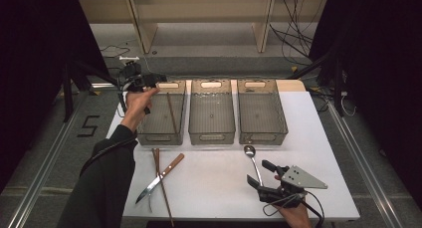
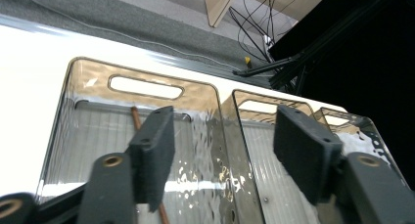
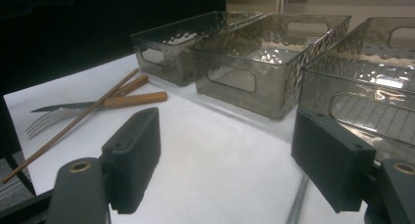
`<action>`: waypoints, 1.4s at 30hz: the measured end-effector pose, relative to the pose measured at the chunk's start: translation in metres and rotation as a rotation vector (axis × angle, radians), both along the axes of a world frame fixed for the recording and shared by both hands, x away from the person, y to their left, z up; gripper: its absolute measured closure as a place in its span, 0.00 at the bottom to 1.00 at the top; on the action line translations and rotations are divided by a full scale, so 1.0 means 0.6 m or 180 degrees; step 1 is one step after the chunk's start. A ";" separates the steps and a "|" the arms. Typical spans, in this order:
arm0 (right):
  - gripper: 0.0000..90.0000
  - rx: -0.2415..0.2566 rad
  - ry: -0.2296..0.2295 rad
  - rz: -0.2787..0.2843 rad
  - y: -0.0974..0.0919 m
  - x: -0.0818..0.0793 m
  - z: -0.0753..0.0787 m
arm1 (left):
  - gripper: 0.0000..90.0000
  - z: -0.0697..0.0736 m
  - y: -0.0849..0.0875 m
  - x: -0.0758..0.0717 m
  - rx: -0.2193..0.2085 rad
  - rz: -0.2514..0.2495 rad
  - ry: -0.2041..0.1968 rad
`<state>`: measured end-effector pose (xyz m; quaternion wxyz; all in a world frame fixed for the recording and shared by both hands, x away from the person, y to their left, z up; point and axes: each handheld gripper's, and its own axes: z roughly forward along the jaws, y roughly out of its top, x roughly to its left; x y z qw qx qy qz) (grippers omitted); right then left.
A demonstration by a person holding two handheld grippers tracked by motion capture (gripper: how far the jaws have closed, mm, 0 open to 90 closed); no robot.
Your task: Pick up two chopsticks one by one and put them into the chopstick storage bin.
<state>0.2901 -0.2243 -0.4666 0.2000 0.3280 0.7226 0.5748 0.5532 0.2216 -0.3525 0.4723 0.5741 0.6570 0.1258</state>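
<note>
Left gripper (image 1: 149, 83) up over the far end of the left bin (image 1: 161, 133), jaws apart, nothing between the pads. In the left gripper view, left gripper (image 2: 222, 158) looking down into that bin (image 2: 88, 82); one chopstick (image 2: 136, 120) lying inside, seen just behind the left pad (image 2: 154, 155), not touched by it. From above, same chopstick (image 1: 171, 113) resting lengthwise in the bin, slightly slanted, near its right wall. Middle bin (image 1: 211, 133) and right bin (image 1: 261, 133) alongside in a row, all three on the white table (image 1: 219, 188).

Right gripper (image 1: 266, 175) low over the near right part of the table, held by a hand (image 1: 293, 213) at the bottom edge, jaws wide apart and holding nothing. Spoon (image 1: 251, 156) flat on the table, bowl toward the bins, handle running between the open jaws; whether touching, cannot tell. In the right gripper view, right gripper (image 3: 225, 158) facing across the table, with a strip of the spoon (image 3: 296, 207) handle showing between the pads.

Near left on the table: knife (image 1: 159, 178) with wooden handle, a second chopstick (image 1: 161, 183) crossing it, and a fork (image 3: 46, 121) lying beside the knife (image 3: 107, 102), well apart from both grippers.
</note>
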 end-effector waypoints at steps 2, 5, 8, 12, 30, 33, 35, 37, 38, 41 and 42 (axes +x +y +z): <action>0.30 0.0001 0.0000 -0.0001 0.000 0.000 0.000 | 0.40 0.001 0.000 -0.002 0.0028 -0.0015 0.0029; 0.30 -0.0001 -0.0002 -0.0001 0.000 0.000 0.000 | 0.36 0.004 -0.001 -0.007 0.0043 -0.0053 0.0039; 0.30 -0.0004 -0.0001 -0.0004 0.000 0.000 0.000 | 0.33 0.011 0.001 -0.017 -0.0013 -0.0106 0.0023; 0.30 -0.0008 -0.0004 -0.0005 0.000 0.000 0.000 | 0.29 0.024 0.000 -0.041 0.0009 -0.0306 0.0062; 0.30 -0.0018 0.0006 0.0001 0.002 -0.002 0.000 | 0.28 -0.005 0.001 -0.200 0.0379 -0.0607 -0.0050; 0.30 -0.0023 0.0005 0.0004 0.003 -0.002 0.000 | 0.28 -0.020 -0.002 -0.226 0.0442 -0.0602 -0.0067; 0.30 -0.0028 0.0008 0.0003 0.003 -0.002 0.000 | 0.28 -0.031 -0.003 -0.242 0.0458 -0.0601 -0.0066; 0.30 -0.0025 0.0011 0.0003 0.003 -0.002 0.000 | 0.29 -0.040 -0.004 -0.260 0.0499 -0.0615 -0.0073; 0.30 -0.0021 0.0009 0.0001 0.003 -0.002 0.000 | 0.29 -0.045 -0.005 -0.268 0.0515 -0.0631 -0.0065; 0.30 -0.0026 0.0003 0.0002 0.002 -0.002 0.000 | 0.30 -0.060 -0.007 -0.289 0.0539 -0.0657 -0.0039; 0.30 -0.0026 0.0003 -0.0001 0.002 -0.002 0.000 | 0.30 -0.064 -0.009 -0.295 0.0545 -0.0660 -0.0022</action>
